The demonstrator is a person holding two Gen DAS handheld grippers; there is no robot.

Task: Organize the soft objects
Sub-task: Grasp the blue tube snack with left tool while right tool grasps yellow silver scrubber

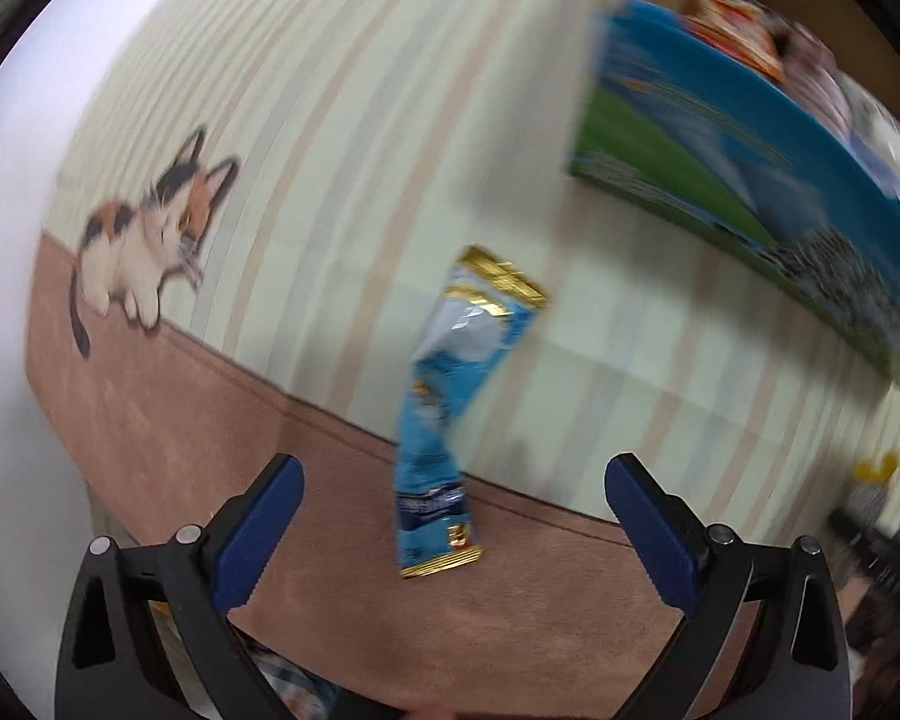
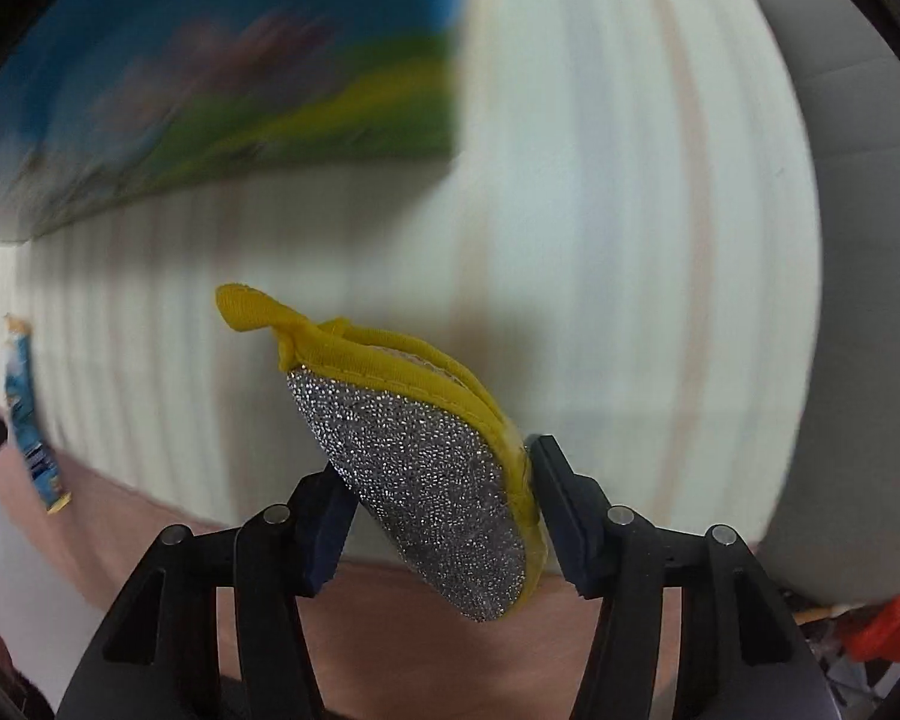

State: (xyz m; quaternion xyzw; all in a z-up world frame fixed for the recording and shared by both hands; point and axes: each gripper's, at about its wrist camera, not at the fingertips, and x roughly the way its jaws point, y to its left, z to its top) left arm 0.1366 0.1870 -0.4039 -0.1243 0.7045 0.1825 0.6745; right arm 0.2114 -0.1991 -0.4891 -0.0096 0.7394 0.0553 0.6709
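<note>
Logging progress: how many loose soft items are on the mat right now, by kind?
Blue snack sachet: 1, lying between the open left gripper fingers.
Silver scrub pad with yellow trim: 1, clamped in the right gripper.
Total: 2.

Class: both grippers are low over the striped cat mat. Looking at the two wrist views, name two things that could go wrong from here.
1. The right gripper pinches the glittery scrubber only at its lower end, tilted, so it may twist or slip out.
2. The left gripper is open astride the blue sachet, which lies flat; closing could push it along the mat rather than pick it up.
</note>
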